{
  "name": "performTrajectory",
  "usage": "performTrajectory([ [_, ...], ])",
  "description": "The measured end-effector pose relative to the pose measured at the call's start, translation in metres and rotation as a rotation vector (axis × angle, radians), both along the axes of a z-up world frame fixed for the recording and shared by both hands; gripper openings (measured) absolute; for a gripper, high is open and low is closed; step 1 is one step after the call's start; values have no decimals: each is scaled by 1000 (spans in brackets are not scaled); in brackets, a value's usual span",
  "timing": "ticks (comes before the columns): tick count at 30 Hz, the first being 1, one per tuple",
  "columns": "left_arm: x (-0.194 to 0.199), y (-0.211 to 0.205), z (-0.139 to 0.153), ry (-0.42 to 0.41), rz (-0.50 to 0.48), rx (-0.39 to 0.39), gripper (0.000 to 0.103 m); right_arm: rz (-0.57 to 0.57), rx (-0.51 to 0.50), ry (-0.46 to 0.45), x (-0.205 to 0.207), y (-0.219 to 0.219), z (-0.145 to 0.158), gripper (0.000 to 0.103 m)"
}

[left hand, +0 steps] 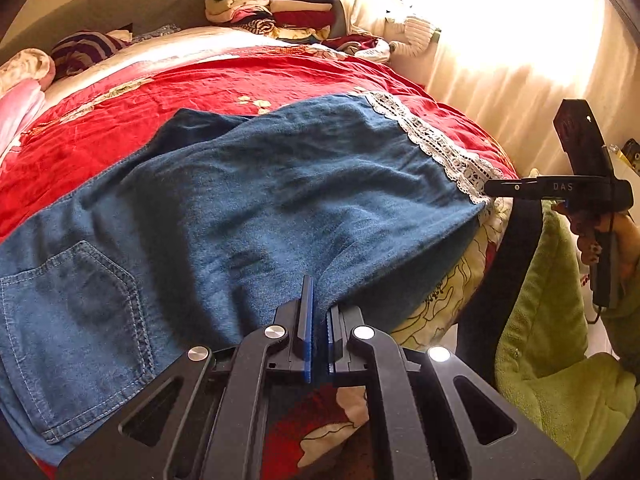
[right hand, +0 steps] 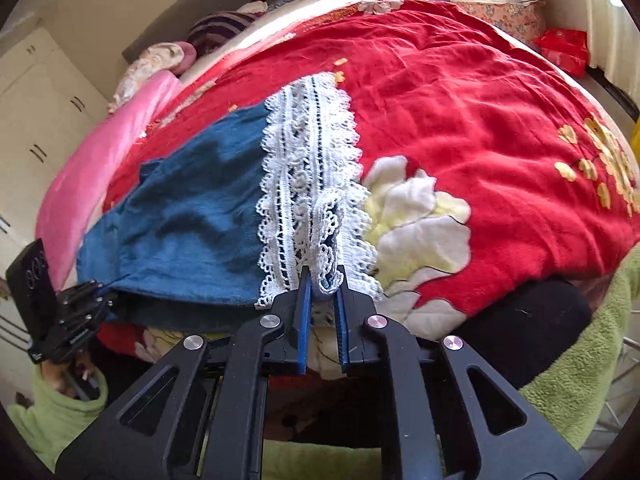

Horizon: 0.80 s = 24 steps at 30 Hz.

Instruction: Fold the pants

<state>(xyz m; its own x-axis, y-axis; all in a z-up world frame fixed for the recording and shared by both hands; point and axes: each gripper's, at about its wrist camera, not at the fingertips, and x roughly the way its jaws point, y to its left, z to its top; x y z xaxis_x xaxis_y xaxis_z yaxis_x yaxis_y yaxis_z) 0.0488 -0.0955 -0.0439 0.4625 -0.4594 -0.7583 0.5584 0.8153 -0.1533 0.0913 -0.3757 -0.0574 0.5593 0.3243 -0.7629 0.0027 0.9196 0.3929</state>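
Blue pants [left hand: 280, 184] lie spread across the red bedspread [left hand: 192, 80], inner side up over a denim part with a back pocket [left hand: 76, 292]. Their white lace hem [left hand: 432, 140] points toward the bed's right edge. My left gripper [left hand: 320, 300] is shut on the near edge of the blue cloth. In the right wrist view my right gripper [right hand: 323, 274] is shut on the near corner of the lace hem [right hand: 308, 160], with the blue leg [right hand: 192, 208] to its left. Each gripper shows in the other's view: the right gripper [left hand: 490, 189], the left gripper [right hand: 100, 292].
Stacks of folded clothes [left hand: 276, 4] sit at the bed's far end beside a bright curtain [left hand: 500, 40]. A pink blanket [right hand: 100, 168] lies along the far side, with white cabinets [right hand: 36, 112] behind. Green fleece sleeves [left hand: 552, 320] are at the bed's near edge. A red bag [right hand: 564, 50] lies far right.
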Motion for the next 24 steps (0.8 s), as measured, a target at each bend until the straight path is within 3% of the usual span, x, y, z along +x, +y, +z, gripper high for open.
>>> performTrajectory([
  [5, -1, -8, -8, 16, -22, 28, 5, 1, -81, 23, 2, 2, -8, 8],
  [6, -1, -8, -9, 20, -23, 31, 5, 12, -112, 21, 1, 4, -7, 14],
  [7, -1, -8, -10, 22, -22, 30, 5, 5, -136, 5, -1, 4, -4, 28],
  [8, 0, -7, -9, 23, -20, 28, 5, -10, -160, -22, -5, 3, 1, 32],
  [11, -1, -7, -9, 20, -20, 29, 5, -13, -282, -163, -19, 8, 27, 33],
  [13, 0, -7, -9, 21, -19, 31, 5, 99, -327, -232, -25, 27, 39, 43],
  [16, 0, -7, -9, 23, -15, 28, 5, 416, -396, -297, -34, 85, 39, 44],
  [18, -1, -7, -8, 21, -14, 30, 5, 563, -453, -308, -38, 119, 29, 44],
  [23, -4, -5, -4, 16, -11, 29, 5, 690, -555, -274, -24, 164, 1, 43],
  [24, -4, -4, -4, 16, -11, 29, 5, 711, -588, -268, -22, 168, -6, 30],
])
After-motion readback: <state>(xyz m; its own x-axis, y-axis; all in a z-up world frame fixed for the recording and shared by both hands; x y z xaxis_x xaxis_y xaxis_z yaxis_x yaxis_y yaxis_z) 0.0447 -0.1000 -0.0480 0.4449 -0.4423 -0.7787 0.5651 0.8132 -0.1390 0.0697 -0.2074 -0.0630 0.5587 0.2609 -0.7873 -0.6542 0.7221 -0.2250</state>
